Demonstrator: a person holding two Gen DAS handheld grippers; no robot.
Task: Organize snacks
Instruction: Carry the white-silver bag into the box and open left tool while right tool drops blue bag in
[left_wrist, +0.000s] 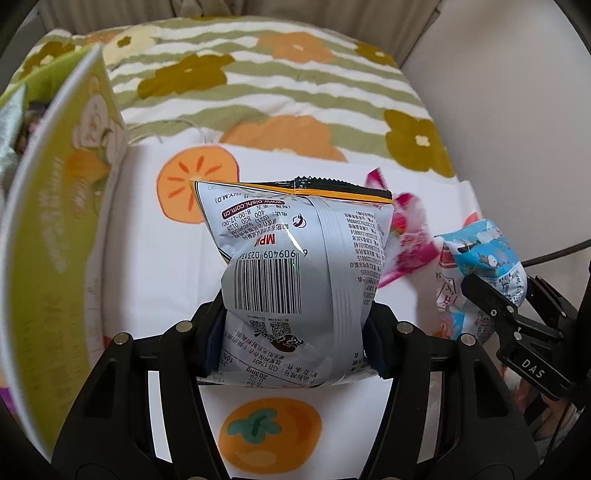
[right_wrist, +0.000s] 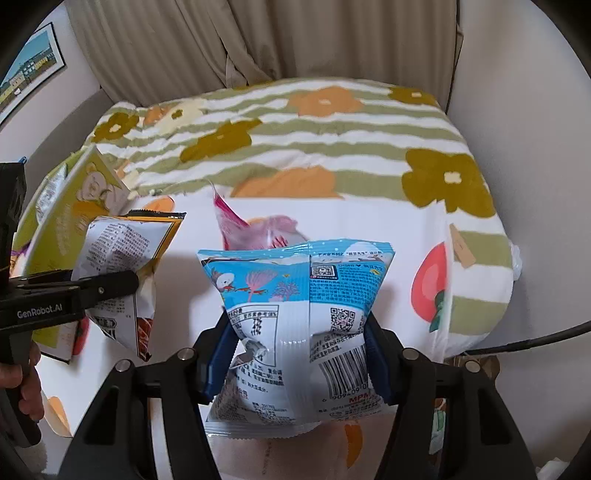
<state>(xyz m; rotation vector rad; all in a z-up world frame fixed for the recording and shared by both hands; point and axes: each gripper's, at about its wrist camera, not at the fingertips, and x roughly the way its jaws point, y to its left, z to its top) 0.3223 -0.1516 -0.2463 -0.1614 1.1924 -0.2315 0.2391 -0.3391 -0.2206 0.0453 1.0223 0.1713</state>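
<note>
I am in a home, in a bedroom by the look of it. Under me is a bed spread with a soft quilt of green and white wavy stripes with olive and orange flowers, and over that a white sheet printed with orange persimmons. Behind the bed hang beige pleated curtains. A framed picture of coloured houses hangs on the pale wall to the left. Small snack packets lie loose on the bedding, beside a yellow-green cardboard box with a cartoon bear on it.
</note>
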